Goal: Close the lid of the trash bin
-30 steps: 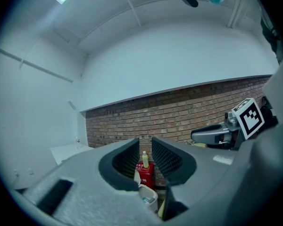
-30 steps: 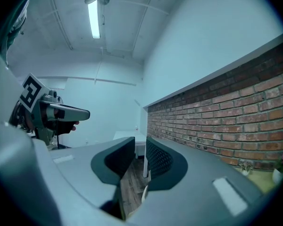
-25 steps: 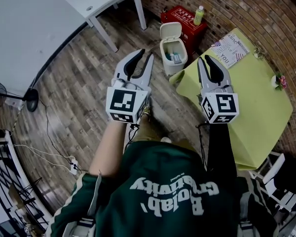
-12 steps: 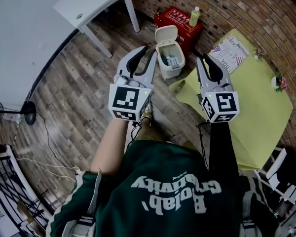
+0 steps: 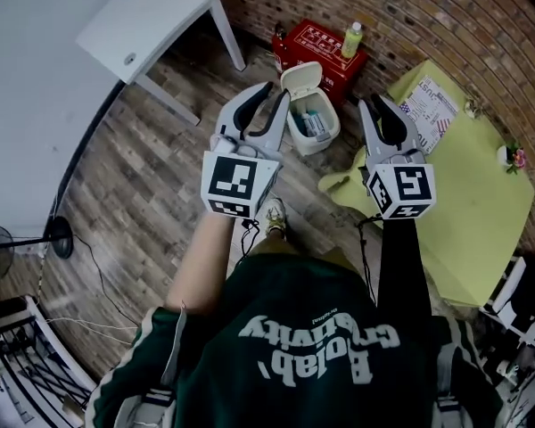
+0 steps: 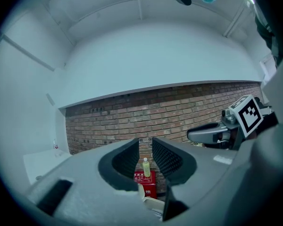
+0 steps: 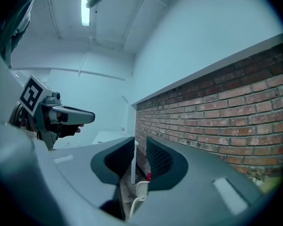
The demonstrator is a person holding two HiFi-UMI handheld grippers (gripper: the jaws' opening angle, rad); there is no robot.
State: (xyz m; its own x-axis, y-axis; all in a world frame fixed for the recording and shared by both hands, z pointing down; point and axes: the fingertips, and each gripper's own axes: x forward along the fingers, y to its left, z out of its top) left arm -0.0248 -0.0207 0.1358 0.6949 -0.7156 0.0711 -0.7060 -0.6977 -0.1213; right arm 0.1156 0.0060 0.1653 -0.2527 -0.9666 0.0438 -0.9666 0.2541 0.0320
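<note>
Trash bin [image 5: 325,138] came closer
Lid [image 5: 300,77] stood open ahead; left gripper [image 5: 276,92] was opening, right gripper [image 5: 372,103] gaped, both empty.

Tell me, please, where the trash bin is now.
Head view, top centre: the trash bin stands open on the floor, just in front of the red box.

Trash bin [image 5: 319,143] smooth plastic, floor [image 5: 143,194] matt wood planks, wall [image 5: 446,16] rough brick, tbl cover [image 5: 481,221] cloth.
</note>
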